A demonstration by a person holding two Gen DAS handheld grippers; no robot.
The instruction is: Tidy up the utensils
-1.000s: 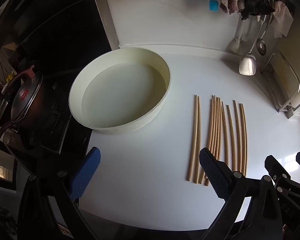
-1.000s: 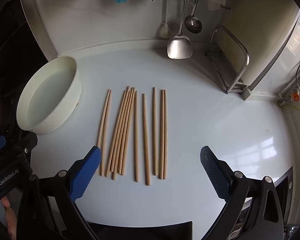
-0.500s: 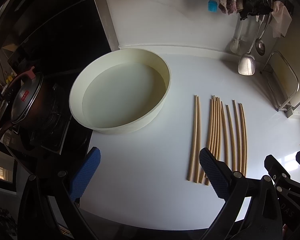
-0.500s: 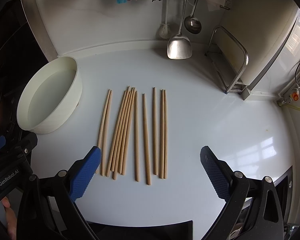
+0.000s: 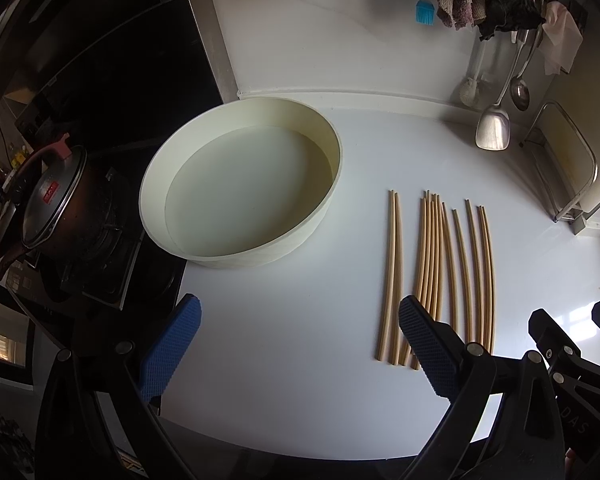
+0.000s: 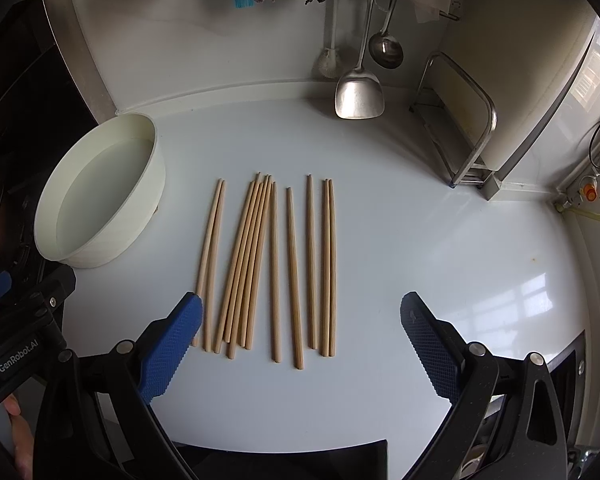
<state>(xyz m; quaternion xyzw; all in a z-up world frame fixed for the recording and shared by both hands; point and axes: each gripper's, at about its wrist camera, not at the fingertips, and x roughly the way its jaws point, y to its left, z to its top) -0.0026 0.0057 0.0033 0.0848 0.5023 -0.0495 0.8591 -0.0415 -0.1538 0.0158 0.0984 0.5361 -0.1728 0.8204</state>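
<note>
From your left gripper (image 5: 300, 344), jaws spread wide and empty, the basin (image 5: 332, 188) sits ahead at the counter's (image 5: 300, 400) stove-side edge. From your right gripper (image 6: 300, 332), equally wide and empty, chopsticks (image 6: 274, 264) lie ahead, bare counter right.

Both tools look alike: the left gripper (image 5: 296, 344) and the right gripper (image 6: 300, 340) each carry blue pads (image 6: 172, 344) with a fine diamond knurl on black plastic arms fixed by silver screws (image 6: 476, 347). White lettering "GenRobot.AI" (image 6: 18, 356) marks the left gripper's body.
</note>
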